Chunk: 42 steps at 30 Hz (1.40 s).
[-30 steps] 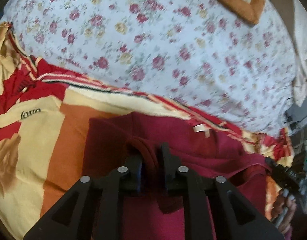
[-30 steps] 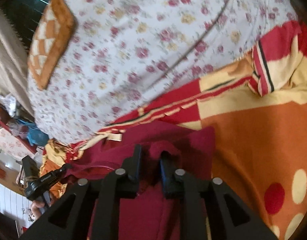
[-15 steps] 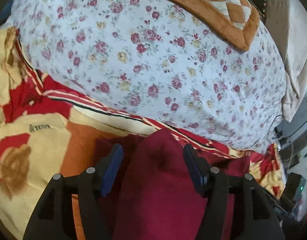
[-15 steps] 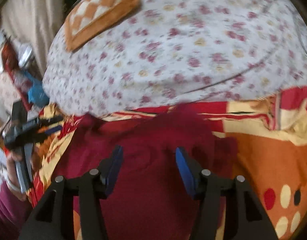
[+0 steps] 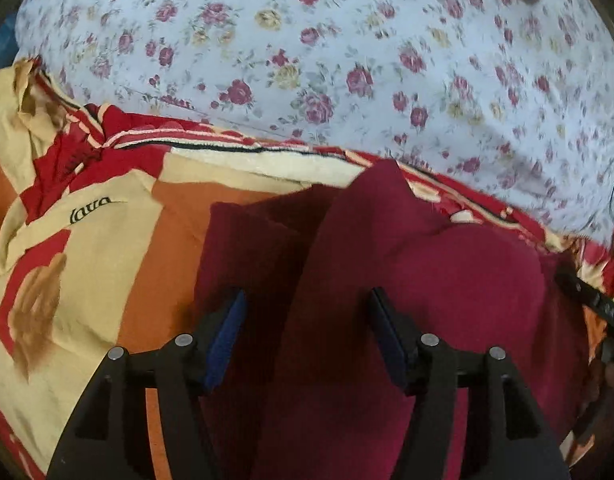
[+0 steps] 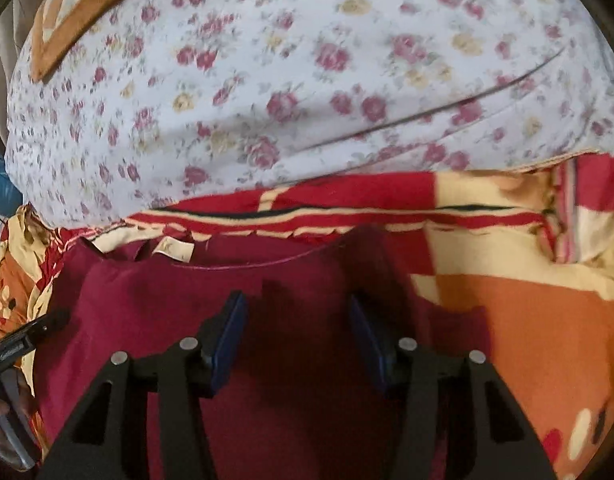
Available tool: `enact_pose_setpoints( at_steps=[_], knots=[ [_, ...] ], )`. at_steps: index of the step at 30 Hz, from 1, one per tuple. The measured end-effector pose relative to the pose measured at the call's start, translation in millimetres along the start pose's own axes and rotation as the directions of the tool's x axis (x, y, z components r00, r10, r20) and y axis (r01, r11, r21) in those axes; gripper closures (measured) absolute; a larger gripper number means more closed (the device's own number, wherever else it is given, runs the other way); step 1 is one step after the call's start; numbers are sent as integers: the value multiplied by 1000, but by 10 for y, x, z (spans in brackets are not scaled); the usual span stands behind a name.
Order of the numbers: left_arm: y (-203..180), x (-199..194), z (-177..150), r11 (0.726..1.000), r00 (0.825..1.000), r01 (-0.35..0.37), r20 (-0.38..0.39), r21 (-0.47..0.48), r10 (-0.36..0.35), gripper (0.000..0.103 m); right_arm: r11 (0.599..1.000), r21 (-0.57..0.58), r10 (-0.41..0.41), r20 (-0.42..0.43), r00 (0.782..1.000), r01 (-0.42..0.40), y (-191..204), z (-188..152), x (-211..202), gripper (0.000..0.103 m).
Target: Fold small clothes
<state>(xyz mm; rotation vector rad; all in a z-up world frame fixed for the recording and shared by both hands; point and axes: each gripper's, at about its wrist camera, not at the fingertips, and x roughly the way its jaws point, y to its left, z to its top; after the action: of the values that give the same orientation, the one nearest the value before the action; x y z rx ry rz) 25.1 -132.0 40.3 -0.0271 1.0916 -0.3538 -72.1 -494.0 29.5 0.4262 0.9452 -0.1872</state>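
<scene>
A dark red garment point(image 5: 387, 280) lies on the patterned blanket, with a folded flap rising to a point at its top middle. It also shows in the right wrist view point(image 6: 227, 292), with a white neck label point(image 6: 173, 249) at its top edge. My left gripper point(image 5: 307, 304) is open and empty just above the garment. My right gripper point(image 6: 297, 308) is open and empty above the garment's upper part. The right gripper's tip point(image 5: 587, 300) shows at the far right of the left wrist view; the left gripper's tip point(image 6: 23, 340) at the far left of the right wrist view.
An orange, red and cream blanket point(image 5: 107, 240) point(image 6: 527, 320) lies under the garment. Beyond it is a white floral bedsheet point(image 5: 327, 60) point(image 6: 307, 80). An orange checked pillow point(image 6: 67, 12) lies at the far corner.
Both grippers were shut on the garment's cloth one second ago. They have opened and let go, and the garment now lies folded on the blanket. Both grippers have drawn back slightly.
</scene>
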Motion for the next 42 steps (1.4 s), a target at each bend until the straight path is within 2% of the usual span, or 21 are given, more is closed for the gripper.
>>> enact_pose_setpoints(
  at_steps=[4,6,8,10,14,18,20,25,26,27,28,32,33,34,35,37,42],
  knots=[
    [43,-37,32,999,998,-45,33,0,45,49,1000,-6,-10,65,998,11,-78,-62,-301,46],
    [80,57,26,998,998,-56,2,-14,56,49,997,-38,-63,40,997,64,-88,-82,-233,45],
    [84,88,18,998,998,-56,-1,-14,56,49,988,-75,-136,-31,990,133,-92,-115,-58,45],
    [86,56,-2,998,998,-55,10,-15,55,49,986,-78,-147,1,989,147,-13,-93,-142,45],
    [113,-66,36,999,999,-29,44,-35,31,49,992,-90,-80,58,995,85,224,-30,-404,45],
    [86,-98,164,997,997,59,59,-41,-56,49,994,-105,4,42,999,0,436,-55,-433,40],
    [50,-62,251,996,995,88,55,-33,-87,49,995,-96,14,27,1000,-12,463,-113,-402,40],
    [-115,135,459,998,999,36,23,45,-37,49,996,-87,-9,17,1000,10,337,-246,-353,40],
    [-152,180,484,998,1000,16,18,66,-17,61,996,-83,-18,18,1000,19,304,-253,-348,40],
    [-170,207,495,997,1000,-22,22,80,21,87,997,-75,-24,22,999,26,250,-251,-350,40],
    [-160,233,500,995,999,-47,21,84,45,96,997,-68,-27,26,999,29,203,-239,-347,40],
    [-9,304,469,999,998,-42,56,9,42,99,995,-25,-92,64,994,94,-58,-155,-316,40],
    [32,352,448,999,997,-52,54,-10,52,99,993,-13,-119,57,991,120,-122,-142,-266,40],
    [66,396,428,998,998,-54,43,-24,55,99,987,9,-160,15,987,160,-222,-138,-128,40],
    [96,435,408,998,998,-49,31,-35,50,99,990,37,-133,-11,991,133,-304,-150,-49,40],
    [95,424,386,999,998,-40,41,-30,42,99,992,69,-103,13,995,102,-359,-164,-97,40],
    [34,333,297,998,996,-59,62,-4,59,99,990,41,-138,61,989,136,-250,-171,-355,40]
  ],
)
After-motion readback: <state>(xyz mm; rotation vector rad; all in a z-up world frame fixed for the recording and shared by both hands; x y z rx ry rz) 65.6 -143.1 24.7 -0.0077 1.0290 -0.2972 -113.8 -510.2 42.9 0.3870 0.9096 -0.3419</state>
